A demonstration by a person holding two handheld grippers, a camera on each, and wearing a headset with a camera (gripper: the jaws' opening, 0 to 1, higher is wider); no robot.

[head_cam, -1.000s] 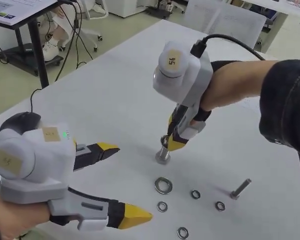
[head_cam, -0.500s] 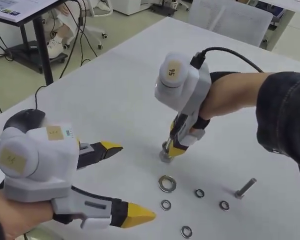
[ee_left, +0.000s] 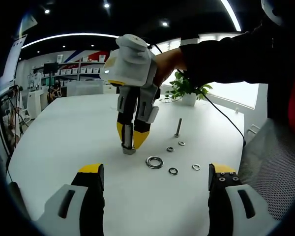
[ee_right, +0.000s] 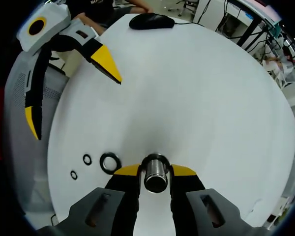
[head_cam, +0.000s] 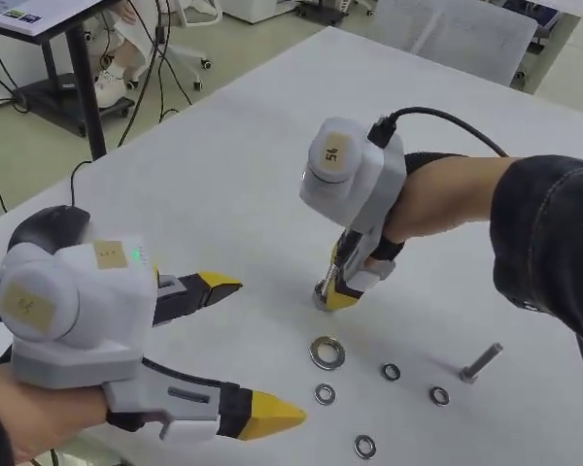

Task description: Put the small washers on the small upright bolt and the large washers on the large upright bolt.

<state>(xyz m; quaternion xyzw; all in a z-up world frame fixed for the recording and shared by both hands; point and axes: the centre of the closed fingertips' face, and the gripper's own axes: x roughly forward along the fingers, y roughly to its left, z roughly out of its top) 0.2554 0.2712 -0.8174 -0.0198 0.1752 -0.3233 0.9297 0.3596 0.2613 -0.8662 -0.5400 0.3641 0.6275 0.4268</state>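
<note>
Jaws: right gripper clamps the large bolt upright on the table.
We see left gripper wide apart, empty; large washer, small washers loose near bolt.

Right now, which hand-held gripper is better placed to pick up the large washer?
Left. The left hand-held gripper is open and free, the large washer lying ahead of its jaws; the right hand-held gripper is shut on the large bolt.

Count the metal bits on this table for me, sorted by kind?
Large washer: 1
Small washers: 4
Bolts: 2, the large bolt in the right tongs, the small bolt apart
Total: 7
</note>
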